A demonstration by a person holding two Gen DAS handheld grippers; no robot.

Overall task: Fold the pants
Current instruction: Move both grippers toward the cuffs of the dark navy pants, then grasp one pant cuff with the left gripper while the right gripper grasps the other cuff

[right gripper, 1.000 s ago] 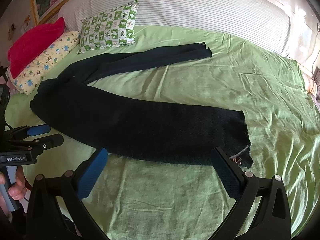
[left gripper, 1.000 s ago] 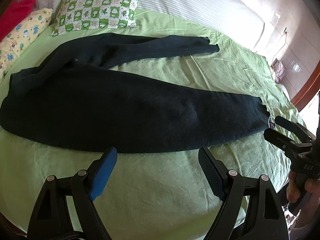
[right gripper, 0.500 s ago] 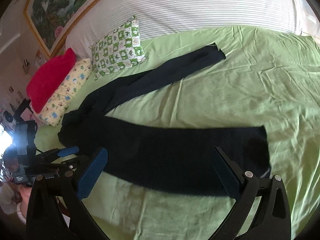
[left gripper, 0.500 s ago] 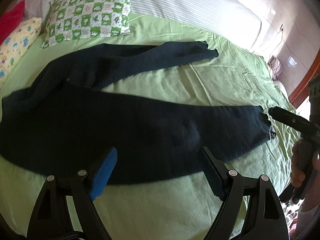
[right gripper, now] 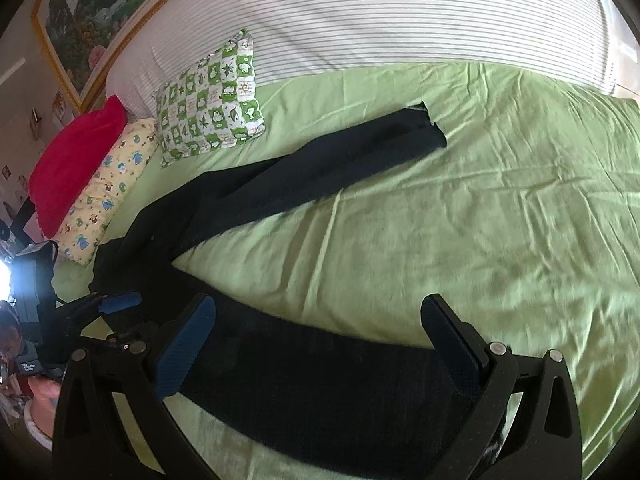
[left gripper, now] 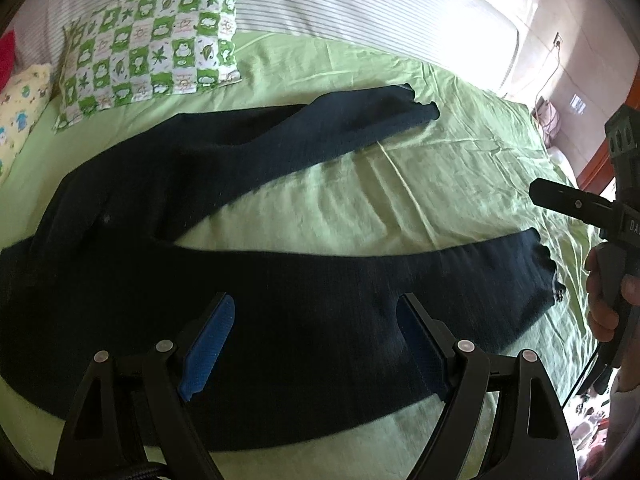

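Observation:
Dark navy pants (left gripper: pixel 280 280) lie spread on the green bedsheet (left gripper: pixel 440 184), legs apart in a V; they also show in the right wrist view (right gripper: pixel 320 380). The far leg's cuff (left gripper: pixel 404 108) points toward the headboard. The near leg's cuff (left gripper: pixel 540 272) is at the right. My left gripper (left gripper: pixel 316 344) is open above the near leg's middle. My right gripper (right gripper: pixel 320 344) is open above the near leg, close to its cuff end. The right gripper also shows in the left wrist view (left gripper: pixel 580 208), beside the near cuff. The left gripper shows in the right wrist view (right gripper: pixel 116 308), over the waist end.
A green checked pillow (right gripper: pixel 212 96), a yellow printed pillow (right gripper: pixel 108 188) and a red cushion (right gripper: pixel 76 160) lie at the head of the bed. A striped white headboard cover (right gripper: pixel 400 20) runs behind. The bed's right edge and a wooden frame (left gripper: pixel 600 160) are at the right.
Both grippers have moved forward and now hang over the near leg. The right gripper has lifted and turned to look further up the bed. The pants have not moved.

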